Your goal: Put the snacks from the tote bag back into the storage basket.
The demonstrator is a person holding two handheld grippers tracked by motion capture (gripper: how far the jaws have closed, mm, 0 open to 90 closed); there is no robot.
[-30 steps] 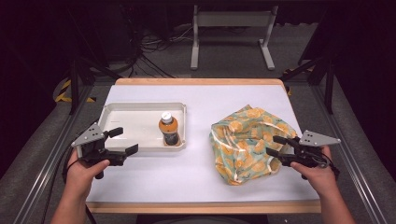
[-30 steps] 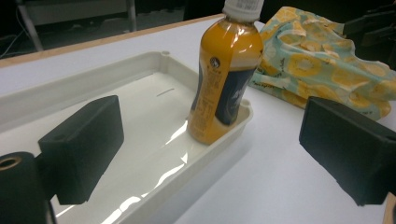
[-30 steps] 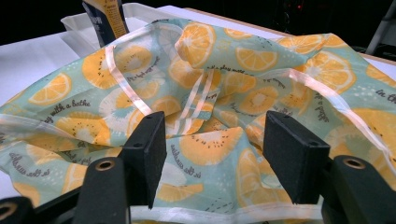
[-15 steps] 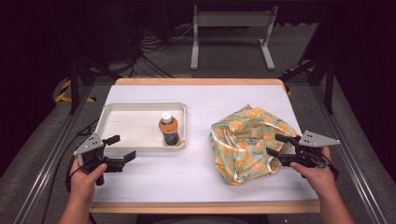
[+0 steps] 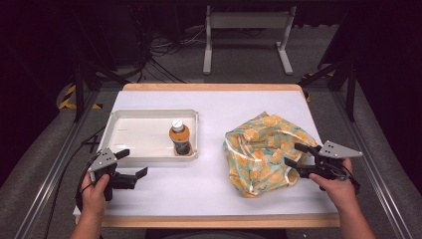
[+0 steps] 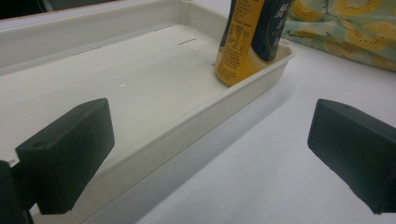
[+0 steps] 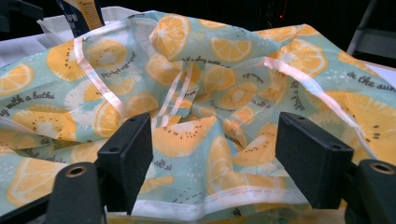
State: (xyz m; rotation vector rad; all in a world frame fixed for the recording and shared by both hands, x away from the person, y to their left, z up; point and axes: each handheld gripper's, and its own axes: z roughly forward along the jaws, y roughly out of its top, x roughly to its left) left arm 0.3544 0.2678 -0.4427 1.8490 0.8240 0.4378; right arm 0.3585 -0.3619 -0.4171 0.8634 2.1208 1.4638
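White tabletop (image 5: 209, 189) under dark surroundings. My right gripper (image 5: 298, 156) has just been opening at the fruit-print bag's (image 5: 263, 149) near edge; fabric lies between the jaws, seemingly unpinched, probably ready for a fresh hold. My left gripper (image 5: 132, 163), jaws apart, waits beside the tray (image 5: 149, 155) holding the bottle (image 5: 179, 139).

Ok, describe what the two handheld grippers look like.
Both are black tools with two jaws. The left gripper and the right gripper each carry a grey three-cornered plate on top. A black cable trails from the left one. Close up, the fingertips are blocky, matt black pads; the right gripper's pads show small round holes. The forearms are bare, with no sleeves in sight.
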